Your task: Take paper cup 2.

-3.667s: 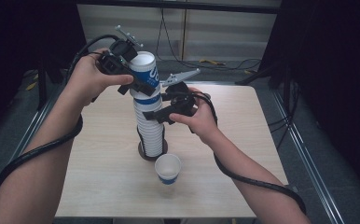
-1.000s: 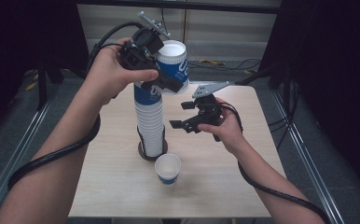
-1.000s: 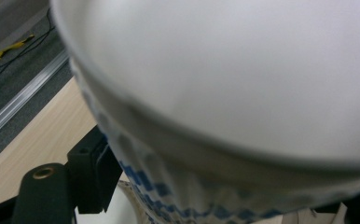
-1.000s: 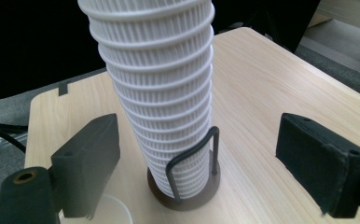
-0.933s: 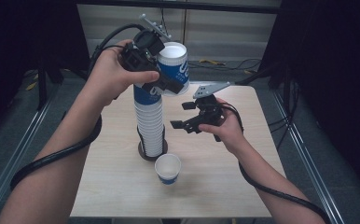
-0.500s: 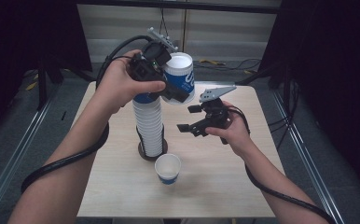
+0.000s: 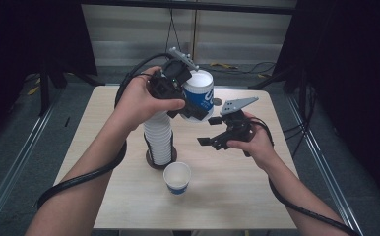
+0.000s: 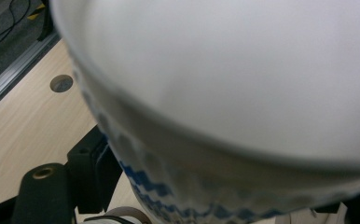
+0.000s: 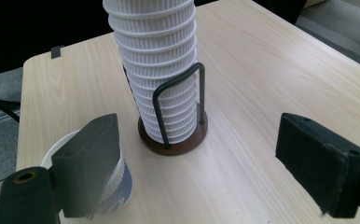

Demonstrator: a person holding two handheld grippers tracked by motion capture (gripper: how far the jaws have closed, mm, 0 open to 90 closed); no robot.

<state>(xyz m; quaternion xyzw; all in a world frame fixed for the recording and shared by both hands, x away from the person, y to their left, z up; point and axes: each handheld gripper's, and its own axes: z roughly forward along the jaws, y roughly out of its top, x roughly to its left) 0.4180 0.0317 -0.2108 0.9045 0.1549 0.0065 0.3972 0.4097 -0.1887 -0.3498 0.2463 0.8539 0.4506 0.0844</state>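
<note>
One paper cup (image 7: 199, 94) is clamped in our left gripper (image 7: 190, 105), above the cup stack (image 7: 159, 140) at its 1 o'clock. Our right gripper (image 7: 217, 132) stands open and empty at 3 o'clock. We judge the next move is setting it beside the standing cup (image 7: 177, 178) on the table (image 7: 227, 196).

Stack (image 7: 159, 137) in a holder (image 9: 176, 140) mid-table (image 7: 227, 196); loose cup (image 7: 177, 177) just before it; held cup (image 7: 199, 94) above, right of the stack.
</note>
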